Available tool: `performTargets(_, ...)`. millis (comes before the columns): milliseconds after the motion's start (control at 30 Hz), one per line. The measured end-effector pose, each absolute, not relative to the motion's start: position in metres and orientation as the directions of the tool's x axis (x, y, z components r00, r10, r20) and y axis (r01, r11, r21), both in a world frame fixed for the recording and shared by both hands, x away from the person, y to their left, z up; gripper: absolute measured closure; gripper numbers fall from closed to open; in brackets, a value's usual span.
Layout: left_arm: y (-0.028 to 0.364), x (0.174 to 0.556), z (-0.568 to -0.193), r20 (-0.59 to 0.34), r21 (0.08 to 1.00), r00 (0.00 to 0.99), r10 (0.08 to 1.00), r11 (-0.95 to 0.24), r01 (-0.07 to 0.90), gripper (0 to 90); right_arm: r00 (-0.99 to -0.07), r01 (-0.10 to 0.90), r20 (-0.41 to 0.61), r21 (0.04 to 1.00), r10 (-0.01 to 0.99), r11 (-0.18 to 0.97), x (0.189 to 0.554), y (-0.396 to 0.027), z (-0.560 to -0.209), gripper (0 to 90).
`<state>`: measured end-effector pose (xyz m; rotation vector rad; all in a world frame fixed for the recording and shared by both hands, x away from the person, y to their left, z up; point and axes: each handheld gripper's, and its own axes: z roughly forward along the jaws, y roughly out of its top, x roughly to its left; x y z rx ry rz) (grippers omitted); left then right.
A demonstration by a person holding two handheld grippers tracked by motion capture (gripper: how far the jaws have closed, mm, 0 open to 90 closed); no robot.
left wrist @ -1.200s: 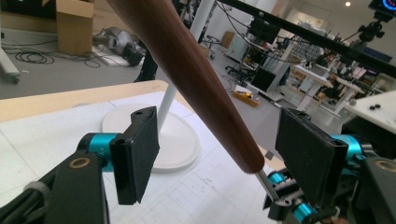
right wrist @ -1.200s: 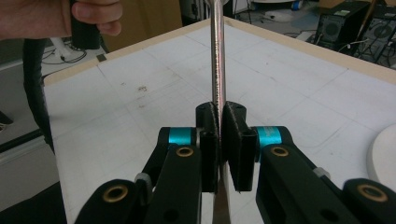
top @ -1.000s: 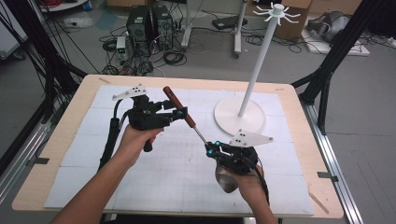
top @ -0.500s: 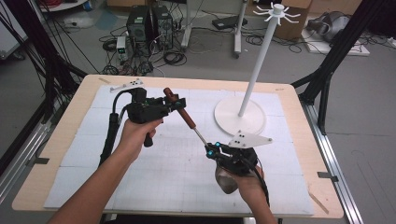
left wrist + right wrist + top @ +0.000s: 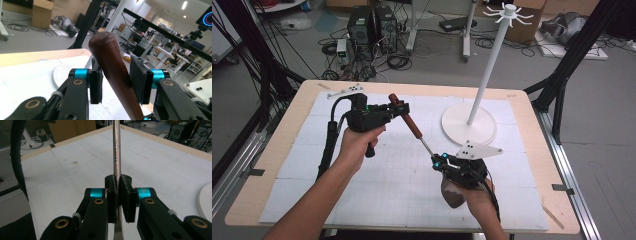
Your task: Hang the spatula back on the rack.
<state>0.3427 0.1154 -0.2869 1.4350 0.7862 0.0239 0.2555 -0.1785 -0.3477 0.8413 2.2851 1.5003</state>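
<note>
Wooden-handled tool [image 5: 412, 125], held in the air above the tabletop [image 5: 377, 190], spans between both grippers. The left gripper [image 5: 401, 108] has its jaws around the brown handle; in the left gripper view a slight gap shows at one pad, so whether it clamps firmly I cannot tell. The right gripper [image 5: 435, 161] is clamped on the thin metal shaft [image 5: 116, 147]. Compared with a second ago, the left gripper has moved up the handle toward its butt end, which suggests a handover or regrasp in progress. The tool's working end is hidden behind the right gripper. A white stand [image 5: 469, 123] sits well apart, untouched.
</note>
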Motion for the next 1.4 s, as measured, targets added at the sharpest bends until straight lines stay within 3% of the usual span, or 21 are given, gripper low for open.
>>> performTargets(567, 0.113, 0.33, -0.27, -0.482, 0.876, 0.794, 0.371, 0.229, 0.424, 71.3, -0.804, 0.298, 0.079, 0.911, 0.589, 0.285, 0.254, -0.169, -0.346, 84.3)
performTargets(1400, 0.103, 0.313, -0.241, -0.331, 0.941, 0.898, 0.291, 0.175, 0.29, 72.7, -0.841, 0.243, 0.092, 0.945, 0.534, 0.22, 0.249, -0.17, -0.34, 83.2)
